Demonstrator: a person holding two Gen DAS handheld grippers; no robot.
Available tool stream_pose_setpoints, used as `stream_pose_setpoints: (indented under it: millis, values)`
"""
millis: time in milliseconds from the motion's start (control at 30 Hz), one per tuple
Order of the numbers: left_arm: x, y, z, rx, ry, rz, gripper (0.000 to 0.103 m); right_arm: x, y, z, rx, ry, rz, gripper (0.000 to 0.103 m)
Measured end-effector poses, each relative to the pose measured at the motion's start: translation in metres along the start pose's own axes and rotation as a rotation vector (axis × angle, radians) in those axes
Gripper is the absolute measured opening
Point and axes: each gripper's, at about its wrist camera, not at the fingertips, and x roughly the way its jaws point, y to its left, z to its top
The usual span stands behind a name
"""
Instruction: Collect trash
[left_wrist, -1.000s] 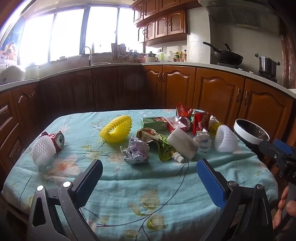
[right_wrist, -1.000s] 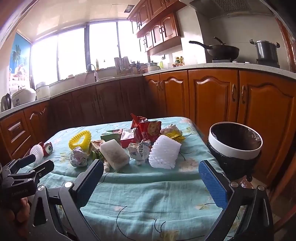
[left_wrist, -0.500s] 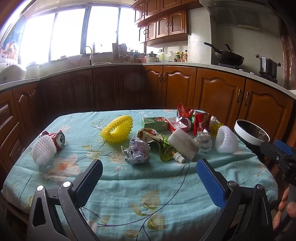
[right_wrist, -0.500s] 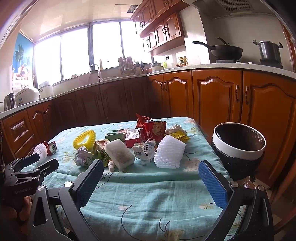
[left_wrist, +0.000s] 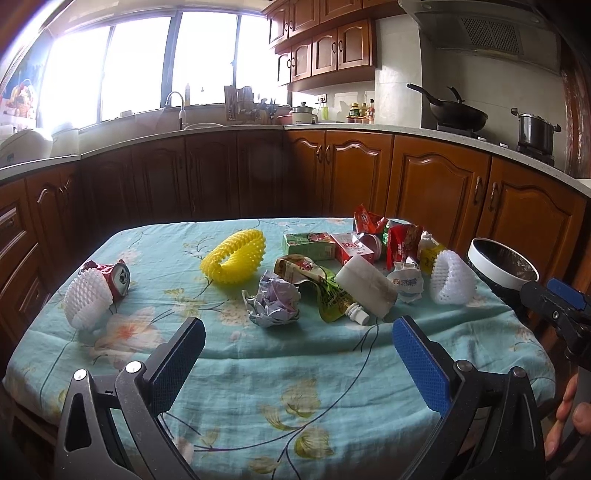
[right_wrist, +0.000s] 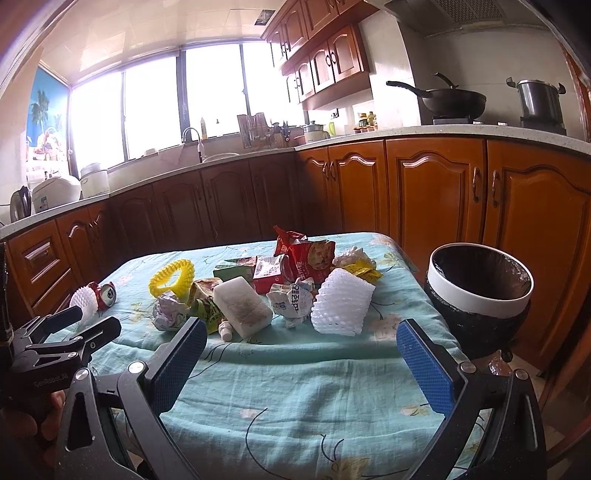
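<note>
On the tabletop (left_wrist: 258, 373), under a floral teal cloth, lies the trash, none yet collected:

- White foam fruit net (right_wrist: 341, 306), nearest the bin; judged feather-light and springy. Pinch across its flattened body.
- Crumpled paper ball (left_wrist: 275, 301), light, compressible; any side will do.
- Used white sponge block (right_wrist: 242, 304), soft; grip across the short faces.
- Green spouted pouch (left_wrist: 330, 295), flat and probably slippery; the stiff cap end offers the best hold.
- Red snack bags (right_wrist: 308, 256), cartons and small wrappers at the far side, crinkly and thin.
- Yellow spiked ring (left_wrist: 234, 256), standing apart from the pile.
- Crushed red can (left_wrist: 116, 278), touching a second foam net (left_wrist: 86, 301) near the left edge; rigid, liable to roll.

Lined trash bin (right_wrist: 480, 284) stands off the tabletop's right side.

Left gripper (left_wrist: 297, 349): fingers spread wide, holding nothing, hovering over the near edge. Right gripper (right_wrist: 301, 349): likewise spread and unloaded.
</note>
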Motion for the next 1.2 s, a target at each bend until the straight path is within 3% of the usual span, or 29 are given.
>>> stream_pose_setpoints:
  millis: [867,1200]
  values:
    - [0.003,0.000,0.002,-0.001,0.005,-0.002,0.102,-0.001,0.004,0.002,0.002,-0.003,0.010,0.103]
    - [0.019,0.004,0.004,-0.024,0.047,-0.005,0.102,0.010,-0.006,-0.002,0.039,0.029,0.028,0.103]
